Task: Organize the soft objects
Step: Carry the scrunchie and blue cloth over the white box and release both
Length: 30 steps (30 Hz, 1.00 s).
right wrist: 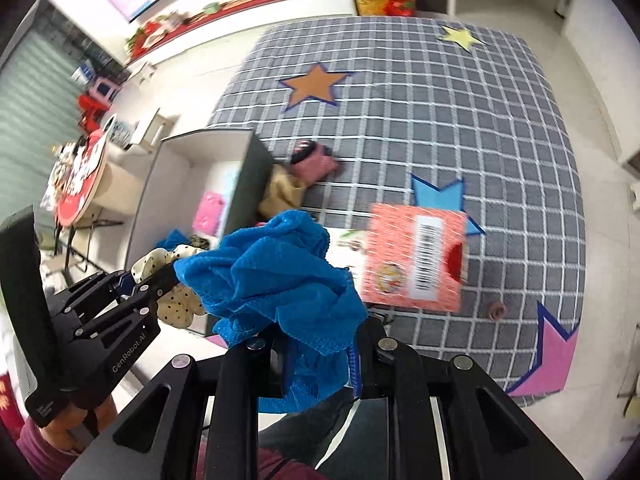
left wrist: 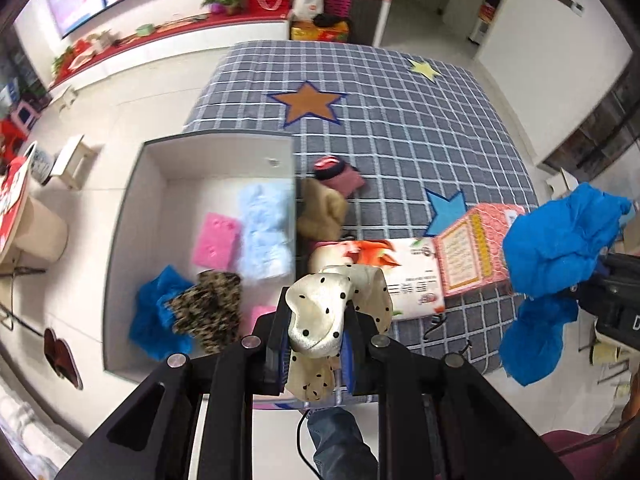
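Behind blue cloth (right wrist: 272, 276): half-hidden box (right wrist: 256, 184).

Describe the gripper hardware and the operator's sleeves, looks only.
Both grippers are matte black linkage frames with silver pivot pins and blue finger pads. The left gripper carries white "GenRobot.AI" lettering on its side. A black cable hangs below it. The operator's sleeve looks maroon.

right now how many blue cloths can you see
2. One blue cloth is gripped in the right claw above the mat; the other blue cloth lies in the white box, near left corner, beside the leopard-print piece. More may be hidden.
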### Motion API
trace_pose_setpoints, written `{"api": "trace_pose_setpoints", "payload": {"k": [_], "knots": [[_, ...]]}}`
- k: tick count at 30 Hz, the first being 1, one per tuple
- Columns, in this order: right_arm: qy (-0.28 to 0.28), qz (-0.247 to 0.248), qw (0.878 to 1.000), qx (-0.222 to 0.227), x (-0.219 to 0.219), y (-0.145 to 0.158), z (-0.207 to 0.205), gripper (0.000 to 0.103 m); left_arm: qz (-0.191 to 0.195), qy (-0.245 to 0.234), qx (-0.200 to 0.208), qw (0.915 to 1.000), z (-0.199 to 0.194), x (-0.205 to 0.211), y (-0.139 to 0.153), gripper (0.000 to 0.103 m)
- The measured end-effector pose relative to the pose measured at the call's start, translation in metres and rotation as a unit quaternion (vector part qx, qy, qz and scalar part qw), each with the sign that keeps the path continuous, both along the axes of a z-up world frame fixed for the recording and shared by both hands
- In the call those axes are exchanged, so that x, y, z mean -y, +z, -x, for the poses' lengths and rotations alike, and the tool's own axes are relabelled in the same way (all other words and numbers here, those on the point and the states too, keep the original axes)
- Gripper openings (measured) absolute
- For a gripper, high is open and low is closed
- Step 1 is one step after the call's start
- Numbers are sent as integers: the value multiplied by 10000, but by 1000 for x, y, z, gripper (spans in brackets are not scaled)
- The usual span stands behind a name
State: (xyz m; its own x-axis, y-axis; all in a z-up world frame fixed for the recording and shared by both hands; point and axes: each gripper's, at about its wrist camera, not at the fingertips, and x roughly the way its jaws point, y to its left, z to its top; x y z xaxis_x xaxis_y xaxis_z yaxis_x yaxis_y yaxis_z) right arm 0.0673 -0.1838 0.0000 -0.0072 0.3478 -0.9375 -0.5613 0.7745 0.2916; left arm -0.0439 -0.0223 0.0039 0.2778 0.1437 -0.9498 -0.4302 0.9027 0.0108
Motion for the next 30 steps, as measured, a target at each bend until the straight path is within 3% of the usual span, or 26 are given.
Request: {"api": "trace_pose_setpoints", "payload": {"k": [16, 30], "knots": [[1256, 156, 9916, 254, -93, 9, 41, 22, -72, 1253, 240, 9918, 69, -66, 5, 22], [1950, 180, 9798, 402, -166, 11, 46, 22, -39, 1783, 99, 9839, 74, -103, -12, 22]]}}
